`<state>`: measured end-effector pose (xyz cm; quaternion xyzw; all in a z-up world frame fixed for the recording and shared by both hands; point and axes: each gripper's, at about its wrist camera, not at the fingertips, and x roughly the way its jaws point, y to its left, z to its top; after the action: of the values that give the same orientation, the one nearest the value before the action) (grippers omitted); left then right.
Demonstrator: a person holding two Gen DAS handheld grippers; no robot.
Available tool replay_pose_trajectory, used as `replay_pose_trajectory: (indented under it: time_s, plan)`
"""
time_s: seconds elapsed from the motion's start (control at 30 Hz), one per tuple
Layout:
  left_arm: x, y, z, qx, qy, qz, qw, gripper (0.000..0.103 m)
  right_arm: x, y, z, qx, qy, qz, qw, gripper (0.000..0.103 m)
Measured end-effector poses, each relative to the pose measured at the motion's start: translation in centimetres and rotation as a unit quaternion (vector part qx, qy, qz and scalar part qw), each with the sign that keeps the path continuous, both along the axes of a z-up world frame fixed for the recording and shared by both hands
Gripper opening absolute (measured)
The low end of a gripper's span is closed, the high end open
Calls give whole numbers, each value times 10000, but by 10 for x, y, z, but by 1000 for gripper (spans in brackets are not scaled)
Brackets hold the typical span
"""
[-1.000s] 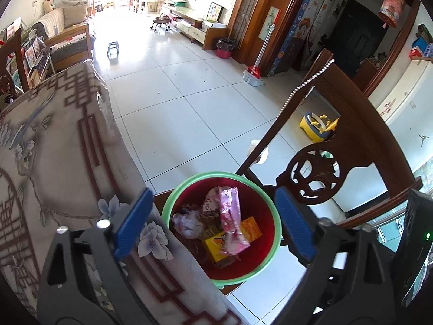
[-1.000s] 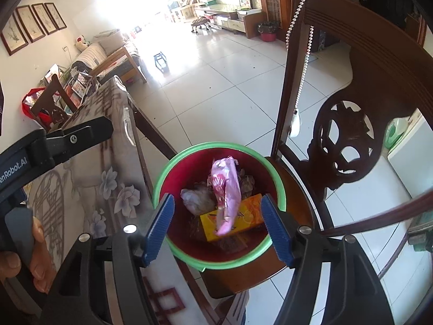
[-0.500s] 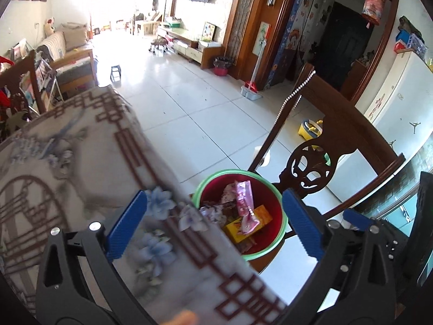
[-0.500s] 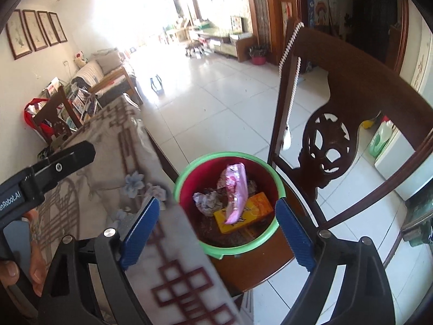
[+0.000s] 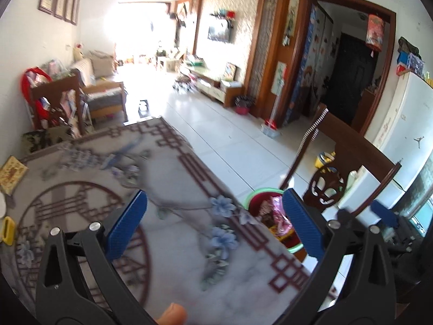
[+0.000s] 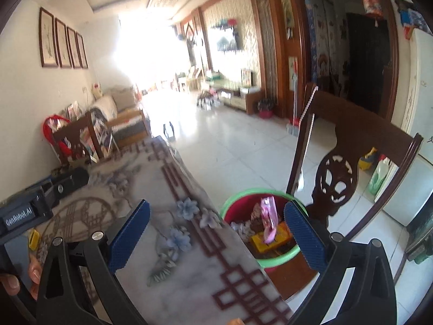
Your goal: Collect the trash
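Both grippers pulled back and up from bin since earlier frame; tabletop now fills foreground. Right gripper jaws opening, nothing between them. Left gripper spread wide, empty. Bin, green rim, on chair seat beside table, holds pink wrapper and yellow box.

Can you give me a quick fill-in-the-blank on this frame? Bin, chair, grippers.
1. The red bin with the green rim stands on the seat of a wooden ____.
2. Upright in the bin, above the orange box, is a ____ wrapper.
3. Nothing is between the blue pads of the right gripper, whose jaws are ____.
4. The left gripper holds ____.

Missing words: chair; pink; opening; nothing
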<state>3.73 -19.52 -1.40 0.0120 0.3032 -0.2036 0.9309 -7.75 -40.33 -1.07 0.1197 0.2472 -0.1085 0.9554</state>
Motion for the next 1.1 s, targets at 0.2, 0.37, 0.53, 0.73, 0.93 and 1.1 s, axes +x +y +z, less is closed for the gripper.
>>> replay_pose_trajectory:
  time_s: [0.2, 0.37, 0.53, 0.73, 0.93, 1.1]
  plan:
    - [-19, 48, 17, -150, -263, 175, 9994, 98, -18, 35, 16, -558, -608, -370, 9959, 96]
    - [-33, 72, 32, -203, -513, 418, 9976, 98, -22, 63, 20, -525, -442, -97, 9976, 96]
    - [-45, 91, 32, -194, -643, 736, 9950, 98, -33, 83, 19, -729, -353, -42, 9967, 96]
    - [-42, 105, 26, -367, -251, 783, 9959, 98, -43, 92, 20, -829, -283, -77, 9961, 96]
    - [-43, 108, 25, -386, -232, 791, 9959, 98, -45, 95, 19, -848, -219, -95, 9961, 96]
    - [-44, 110, 23, -359, -191, 826, 9958, 98, -44, 97, 20, -858, -220, -23, 9961, 96]
